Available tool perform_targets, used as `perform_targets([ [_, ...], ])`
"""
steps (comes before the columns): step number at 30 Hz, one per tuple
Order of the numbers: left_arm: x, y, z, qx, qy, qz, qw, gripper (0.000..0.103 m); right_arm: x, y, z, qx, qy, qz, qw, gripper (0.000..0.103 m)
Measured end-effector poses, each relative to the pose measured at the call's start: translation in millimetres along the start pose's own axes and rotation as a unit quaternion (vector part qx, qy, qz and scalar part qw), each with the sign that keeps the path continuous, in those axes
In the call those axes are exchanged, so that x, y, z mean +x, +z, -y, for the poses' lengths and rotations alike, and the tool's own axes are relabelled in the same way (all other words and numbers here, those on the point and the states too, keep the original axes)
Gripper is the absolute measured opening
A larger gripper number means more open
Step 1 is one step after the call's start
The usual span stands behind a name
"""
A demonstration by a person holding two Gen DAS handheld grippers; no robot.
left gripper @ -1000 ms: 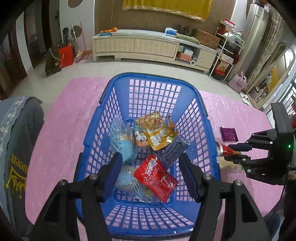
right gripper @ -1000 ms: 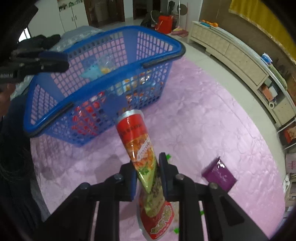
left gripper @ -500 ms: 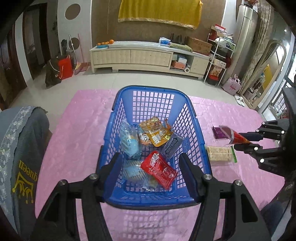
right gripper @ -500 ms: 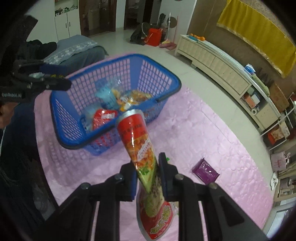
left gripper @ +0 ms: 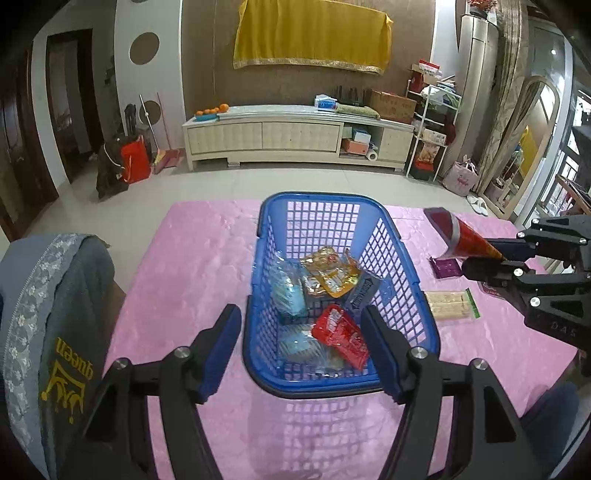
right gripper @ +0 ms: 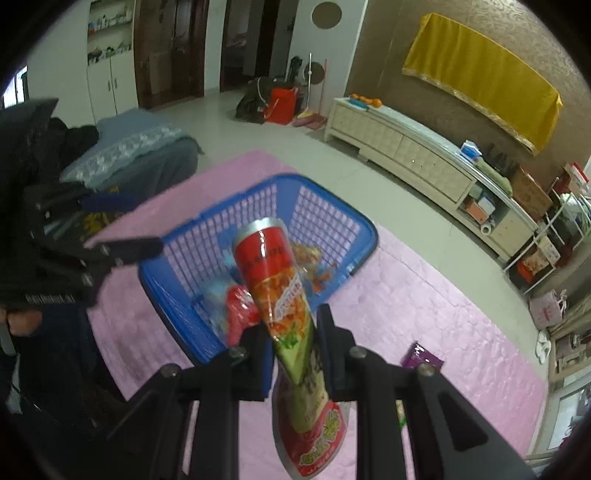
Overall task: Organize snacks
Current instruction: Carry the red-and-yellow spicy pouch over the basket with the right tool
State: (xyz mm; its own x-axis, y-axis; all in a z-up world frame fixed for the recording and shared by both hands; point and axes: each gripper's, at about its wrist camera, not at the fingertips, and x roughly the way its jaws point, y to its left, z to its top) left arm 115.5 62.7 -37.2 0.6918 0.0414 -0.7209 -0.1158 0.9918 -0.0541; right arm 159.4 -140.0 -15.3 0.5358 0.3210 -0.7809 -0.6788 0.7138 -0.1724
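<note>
- The right tool (right gripper: 291,343) is clamped on a red-and-green snack pouch (right gripper: 275,280), held in the air beside the blue basket (left gripper: 428,334).
- The basket sits on the pink worktop (left gripper: 177,273), holding a red packet (left gripper: 340,336), an orange one (left gripper: 330,277) and others.
- The left tool (left gripper: 301,350) hangs above the basket's near rim, its jaws opening, with nothing between them.
- A purple packet (left gripper: 447,266) and a cracker pack (left gripper: 452,304) lie right of the basket.
- Behind: tiled floor, a cream sideboard (left gripper: 295,134), a yellow cloth (left gripper: 312,33).
</note>
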Motion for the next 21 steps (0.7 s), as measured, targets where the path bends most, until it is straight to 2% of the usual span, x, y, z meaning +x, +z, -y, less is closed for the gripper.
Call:
perform_targets([
  [6, -5, 1, -16, 0.003, 0.004, 0.011, 0.9999, 0.066, 7, 20, -23, -0.003, 0.007, 0.009, 1.0, 0.024],
  [9, -6, 2, -23, 0.004, 0.009, 0.015, 0.9998, 0.072, 16, 30, -30, 0.001, -0.006, 0.008, 1.0, 0.024],
  [13, -4, 1, -30, 0.004, 0.012, 0.019, 0.9997, 0.073, 29, 39, -36, 0.012, -0.005, 0.006, 1.0, 0.024],
  [21, 13, 1, -54, -0.012, 0.014, 0.009, 0.9998, 0.073, 70, 49, -51, 0.014, 0.011, -0.018, 1.0, 0.025],
])
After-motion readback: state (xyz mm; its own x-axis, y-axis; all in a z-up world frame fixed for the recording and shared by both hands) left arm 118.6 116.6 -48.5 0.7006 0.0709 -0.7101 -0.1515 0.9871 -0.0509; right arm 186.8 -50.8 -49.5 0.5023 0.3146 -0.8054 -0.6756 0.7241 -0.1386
